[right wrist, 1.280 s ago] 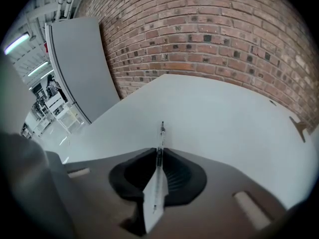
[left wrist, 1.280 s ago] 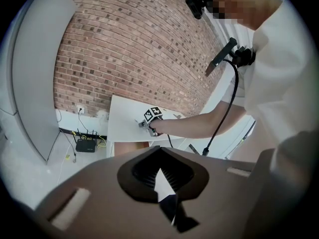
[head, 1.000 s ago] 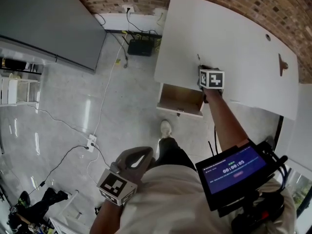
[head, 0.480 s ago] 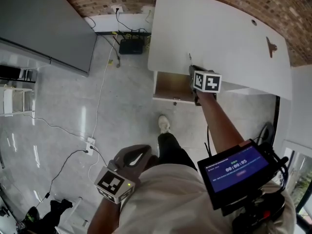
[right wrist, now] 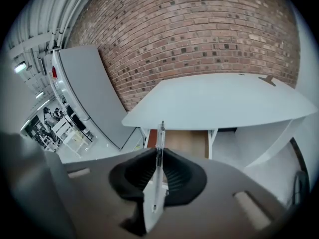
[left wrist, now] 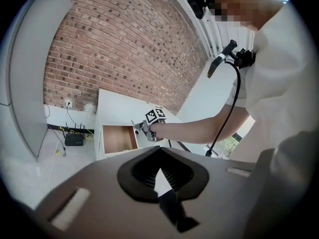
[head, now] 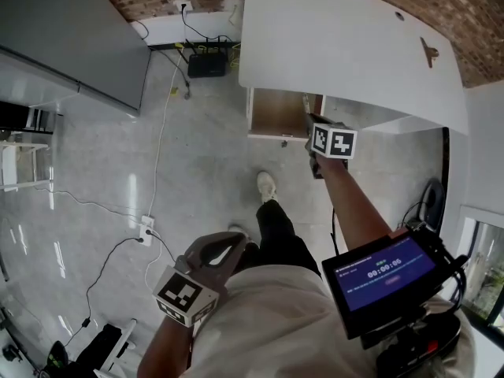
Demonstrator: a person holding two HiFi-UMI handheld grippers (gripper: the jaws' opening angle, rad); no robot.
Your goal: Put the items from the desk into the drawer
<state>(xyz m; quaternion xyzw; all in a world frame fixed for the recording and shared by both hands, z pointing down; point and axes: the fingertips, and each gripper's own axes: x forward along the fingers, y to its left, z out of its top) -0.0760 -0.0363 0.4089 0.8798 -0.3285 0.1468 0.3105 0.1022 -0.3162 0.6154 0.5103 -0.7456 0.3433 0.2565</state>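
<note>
The white desk [head: 346, 46] stands against the brick wall, with its wooden drawer [head: 277, 113] pulled open below the front edge. My right gripper [head: 313, 129] hovers just in front of the drawer's right side, shut on a slim pen [right wrist: 160, 136] that sticks up from between the pads. In the right gripper view the open drawer [right wrist: 185, 140] lies straight ahead under the desk top [right wrist: 224, 101]. A small brown item [head: 429, 51] rests on the desk's far right. My left gripper [head: 211, 264] hangs low by the person's body, shut with nothing in it.
A black box [head: 199, 67] with cables sits on the floor by the wall, and a power strip [head: 146, 228] lies on the grey floor. A grey panel [head: 71, 38] stands at left. The person's shoe [head: 268, 186] is in front of the drawer. A chest-mounted screen [head: 383, 272] is at lower right.
My right gripper has come off the desk top toward the person with the pen and now sits lower, in front of the open drawer. The left gripper has barely moved.
</note>
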